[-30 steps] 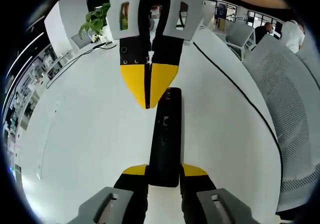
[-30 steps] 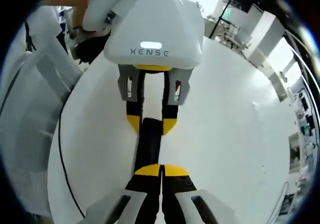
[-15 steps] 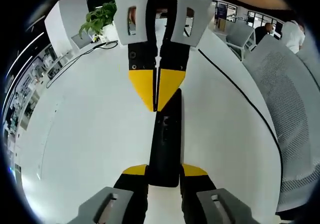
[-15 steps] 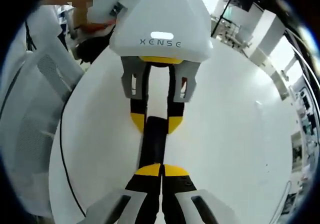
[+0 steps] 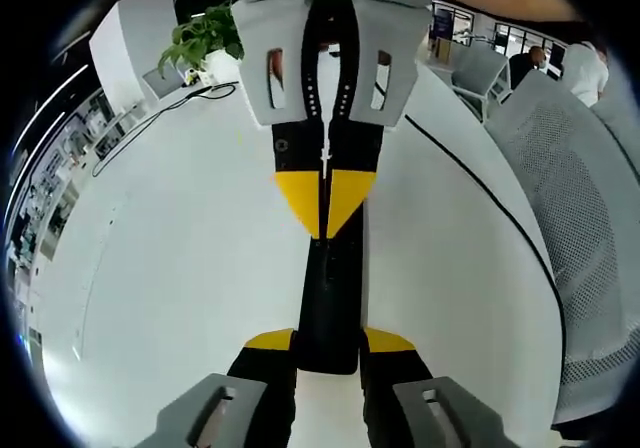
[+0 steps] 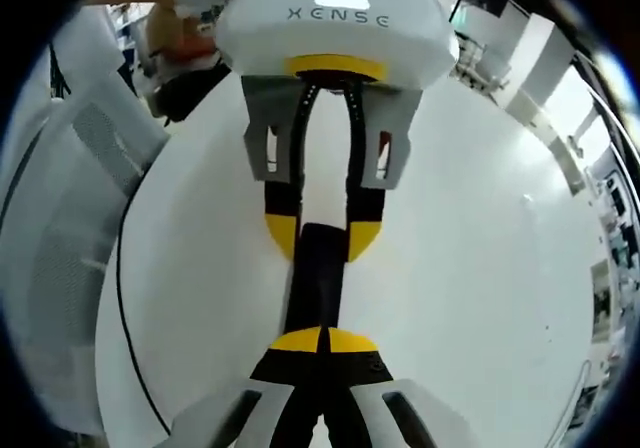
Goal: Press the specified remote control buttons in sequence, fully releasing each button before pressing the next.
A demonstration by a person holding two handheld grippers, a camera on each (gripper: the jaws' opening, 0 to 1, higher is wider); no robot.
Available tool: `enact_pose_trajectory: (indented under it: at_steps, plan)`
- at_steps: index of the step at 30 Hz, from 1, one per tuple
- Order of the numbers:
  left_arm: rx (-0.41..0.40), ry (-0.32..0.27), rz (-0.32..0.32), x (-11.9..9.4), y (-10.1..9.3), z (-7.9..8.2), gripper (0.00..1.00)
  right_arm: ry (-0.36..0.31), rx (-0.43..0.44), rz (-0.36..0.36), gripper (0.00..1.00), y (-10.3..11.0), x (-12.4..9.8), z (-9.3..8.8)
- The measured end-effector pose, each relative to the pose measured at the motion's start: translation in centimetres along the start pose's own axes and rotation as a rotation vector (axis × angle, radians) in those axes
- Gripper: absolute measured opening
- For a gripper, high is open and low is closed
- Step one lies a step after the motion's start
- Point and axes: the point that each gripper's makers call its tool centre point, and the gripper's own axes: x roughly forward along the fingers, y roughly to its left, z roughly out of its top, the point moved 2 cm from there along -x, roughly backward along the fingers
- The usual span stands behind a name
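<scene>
While the black remote (image 5: pixel 330 293) lies flat on the white tabletop (image 5: pixel 170 268), the left tool (image 5: pixel 329 340) grips its near end between both yellow tips. From the far side, the right tool (image 5: pixel 325 213), its tips squeezed together, points down at the top of the remote. A black cable (image 5: pixel 480 183) runs along the tabletop edge, and a green plant (image 5: pixel 200 38) stands far back
</scene>
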Motion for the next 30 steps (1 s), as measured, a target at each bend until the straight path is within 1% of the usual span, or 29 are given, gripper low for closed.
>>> enact_pose_trajectory:
  at_steps: [14,30]
  plan:
    - [0.001,0.001,0.000,0.0,0.0,-0.1,0.23,0.007,0.000,0.013,0.00,0.4,0.6,-0.3]
    - [0.000,-0.001,0.002,0.0,0.1,-0.2,0.23,0.012,-0.003,0.012,0.00,0.4,1.1,-0.5]
